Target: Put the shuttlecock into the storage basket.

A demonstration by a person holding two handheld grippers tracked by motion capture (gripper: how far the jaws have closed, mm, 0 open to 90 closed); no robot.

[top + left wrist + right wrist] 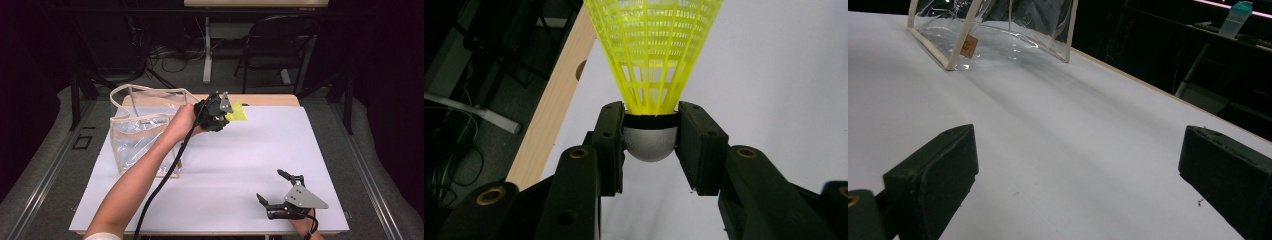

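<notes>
A yellow plastic shuttlecock (651, 55) with a white rounded cork (649, 144) is clamped at its base between the pads of my left gripper (650, 135). In the high view my left gripper (226, 111) hovers near the table's far edge, just right of the clear bag, with the yellow shuttlecock (239, 114) sticking out to its right. A clear plastic bag (142, 127) with beige trim stands upright on the left of the white table (250, 160). My right gripper (274, 192) rests open near the front right edge, nothing between its jaws. The right gripper view shows the bag (998, 30) farther off.
A wooden strip (270, 99) borders the table's far edge. Behind the table stand a black folding chair (280, 45) and a desk leg (206, 50) among cables. A bottle (1235, 17) sits on a far surface in the right gripper view.
</notes>
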